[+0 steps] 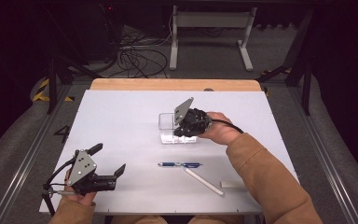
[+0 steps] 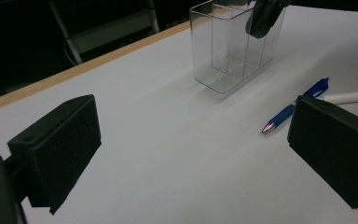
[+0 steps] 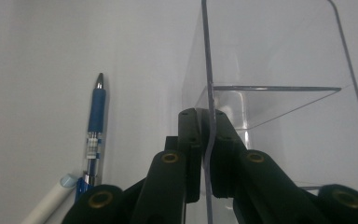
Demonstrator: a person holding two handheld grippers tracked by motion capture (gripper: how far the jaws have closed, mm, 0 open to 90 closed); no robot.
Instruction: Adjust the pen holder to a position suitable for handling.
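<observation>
A: Where is the clear organizer [image 1: 172, 128] now?

B: Middle of the high view, slightly right, on the white desk [image 1: 121, 121]. The right claw [image 3: 207, 116] is clenched on one of its thin walls, pads on either side.

A: And the other one?

B: The left claw [image 1: 108, 159] rests released at lower left, nothing between its pads (idle, I'd say).

A: So which step?

B: Shifting the organizer, likely. Next it needs a steady set-down, then the blue pen [image 1: 179, 164] and white pen [image 1: 204, 181], lying below centre.

Clear container [image 1: 170, 125]; blue pen [image 1: 179, 164]; white marker [image 1: 204, 181]; white table [image 1: 121, 121]
</observation>
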